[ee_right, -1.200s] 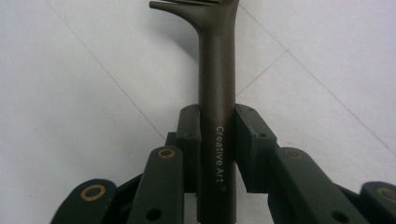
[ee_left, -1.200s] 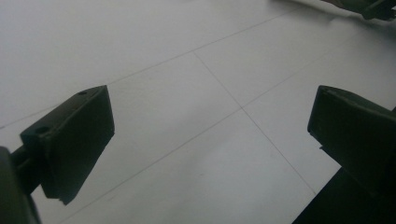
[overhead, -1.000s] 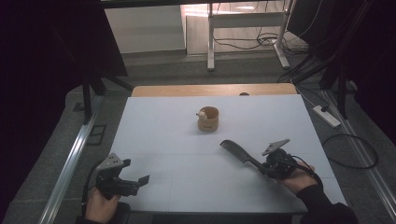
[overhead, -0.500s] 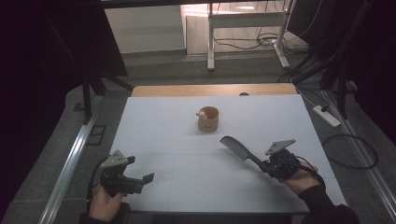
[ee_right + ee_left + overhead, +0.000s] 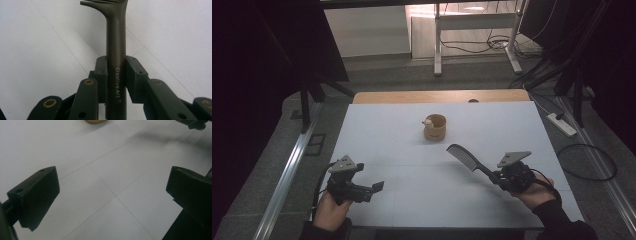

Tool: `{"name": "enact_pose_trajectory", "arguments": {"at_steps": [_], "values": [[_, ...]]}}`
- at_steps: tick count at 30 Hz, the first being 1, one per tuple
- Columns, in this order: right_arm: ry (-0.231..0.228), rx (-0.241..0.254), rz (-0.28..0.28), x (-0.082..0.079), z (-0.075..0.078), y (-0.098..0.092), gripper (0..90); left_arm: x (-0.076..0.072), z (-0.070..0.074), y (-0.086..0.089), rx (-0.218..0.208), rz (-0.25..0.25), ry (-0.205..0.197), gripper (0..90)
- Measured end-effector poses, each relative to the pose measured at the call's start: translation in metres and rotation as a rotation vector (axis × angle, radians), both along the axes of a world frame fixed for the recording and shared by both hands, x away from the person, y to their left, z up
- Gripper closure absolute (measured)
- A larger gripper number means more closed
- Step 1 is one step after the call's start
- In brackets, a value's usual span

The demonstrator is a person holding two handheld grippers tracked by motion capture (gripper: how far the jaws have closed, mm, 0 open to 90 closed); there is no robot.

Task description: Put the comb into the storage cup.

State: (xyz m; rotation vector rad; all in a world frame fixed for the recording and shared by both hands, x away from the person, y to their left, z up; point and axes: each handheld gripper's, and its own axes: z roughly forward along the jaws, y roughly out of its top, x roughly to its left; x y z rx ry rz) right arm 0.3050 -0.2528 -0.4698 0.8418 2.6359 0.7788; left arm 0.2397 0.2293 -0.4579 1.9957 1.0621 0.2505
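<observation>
Nearest the person, the right gripper (image 5: 497, 176) is clenched on the handle of one dark comb (image 5: 464, 157), whose toothed end juts clear of the desk (image 5: 522, 125), probably for carrying toward the cup. The left gripper (image 5: 374, 189) is released, jaws spread with nothing between them. Farther back stands one small wooden cup (image 5: 435, 127), apparently the comb's destination.
</observation>
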Motion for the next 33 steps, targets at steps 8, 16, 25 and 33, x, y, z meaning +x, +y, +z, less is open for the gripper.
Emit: {"name": "enact_pose_trajectory", "arguments": {"at_steps": [8,16,25,33], "values": [[-0.021,0.014,0.011,-0.004,0.003,0.001,73.1,0.012,0.005,-0.008,-0.014,-0.014,0.008,0.0],[-0.054,0.020,0.024,-0.007,0.006,0.001,73.1,0.023,0.011,-0.017,-0.028,-0.046,0.005,0.0],[-0.098,0.041,0.041,-0.010,0.010,0.001,73.1,0.034,0.017,-0.026,-0.038,-0.081,0.011,0.0],[-0.118,0.050,0.050,-0.012,0.012,0.003,73.1,0.046,0.024,-0.032,-0.059,-0.122,0.015,0.0]]}}
